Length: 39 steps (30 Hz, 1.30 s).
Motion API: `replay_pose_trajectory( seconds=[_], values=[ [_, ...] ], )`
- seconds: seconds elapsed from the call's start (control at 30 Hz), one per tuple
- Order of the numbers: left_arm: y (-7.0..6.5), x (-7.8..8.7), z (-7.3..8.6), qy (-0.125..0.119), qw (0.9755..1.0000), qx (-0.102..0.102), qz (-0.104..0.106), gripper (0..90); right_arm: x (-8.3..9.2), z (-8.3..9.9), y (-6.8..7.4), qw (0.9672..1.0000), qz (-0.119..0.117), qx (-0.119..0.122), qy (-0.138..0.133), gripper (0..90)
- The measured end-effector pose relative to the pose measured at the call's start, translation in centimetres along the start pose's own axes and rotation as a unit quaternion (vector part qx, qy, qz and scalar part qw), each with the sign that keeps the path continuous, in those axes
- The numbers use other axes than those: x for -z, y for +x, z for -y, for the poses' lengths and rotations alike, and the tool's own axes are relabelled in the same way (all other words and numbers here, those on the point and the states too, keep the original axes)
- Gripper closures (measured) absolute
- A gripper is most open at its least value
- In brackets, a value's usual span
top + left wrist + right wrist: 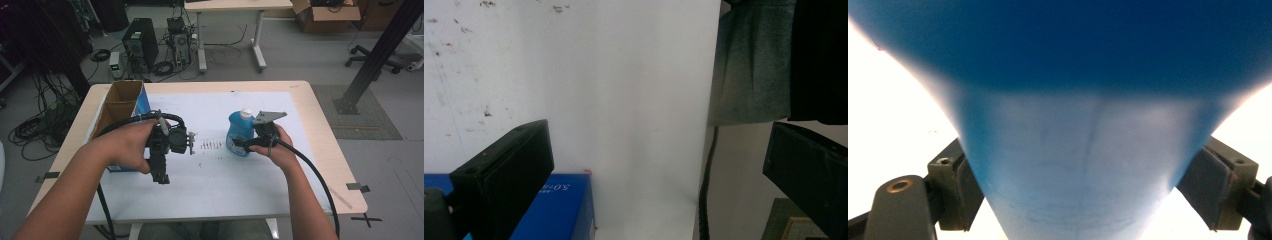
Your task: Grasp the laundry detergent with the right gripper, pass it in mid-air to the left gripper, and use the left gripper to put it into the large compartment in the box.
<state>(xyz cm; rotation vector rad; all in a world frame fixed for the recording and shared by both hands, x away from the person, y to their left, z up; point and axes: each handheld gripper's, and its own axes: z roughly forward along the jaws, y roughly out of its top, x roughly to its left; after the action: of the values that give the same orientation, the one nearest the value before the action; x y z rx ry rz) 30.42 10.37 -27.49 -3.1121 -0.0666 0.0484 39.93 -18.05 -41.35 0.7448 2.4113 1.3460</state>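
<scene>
Blue bottle [240, 134] upright on the bench [320, 125], white cap up, long axis vertical, right of centre. Right gripper [245, 145] level against its lower body from the right side, far nearer than the left gripper [161, 176]. Seen from the right gripper view, bottle [1088, 150] squarely between the fingers [955, 187], one pad on each flank, touching or nearly so; firm clamp hard to confirm. Left gripper's fingers [509, 180] spread wide, holding nothing, hanging over the bench by the blue box [142, 102], well apart from the bottle.
</scene>
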Motion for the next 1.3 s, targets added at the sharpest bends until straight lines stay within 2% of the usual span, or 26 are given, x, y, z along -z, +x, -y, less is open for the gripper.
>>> replay_pose_trajectory(
  seconds=[0.57, 0.87, 0.93, 1.3],
  values=[
    [0.1, 0.0, -0.2, 0.002, 1.0000, 0.000, 0.001, 0.2, -0.2, 0.0, 0.2, 1.0000, -0.008, 0.003, -0.001, 26.1],
    [0.1, 0.0, -0.4, 0.003, 1.0000, -0.001, 0.002, 0.2, -0.5, 0.2, 0.3, 0.9999, -0.009, 0.001, -0.009, 38.6],
    [0.1, 0.0, -0.5, 0.003, 1.0000, -0.002, 0.002, 0.3, -0.5, 0.2, 0.4, 0.9999, -0.002, 0.004, -0.012, 43.0],
    [0.1, 0.2, -1.1, 0.005, 1.0000, -0.005, 0.001, 0.2, -0.4, 0.2, 0.3, 0.9999, -0.004, 0.009, -0.012, 46.0]
  ],
)
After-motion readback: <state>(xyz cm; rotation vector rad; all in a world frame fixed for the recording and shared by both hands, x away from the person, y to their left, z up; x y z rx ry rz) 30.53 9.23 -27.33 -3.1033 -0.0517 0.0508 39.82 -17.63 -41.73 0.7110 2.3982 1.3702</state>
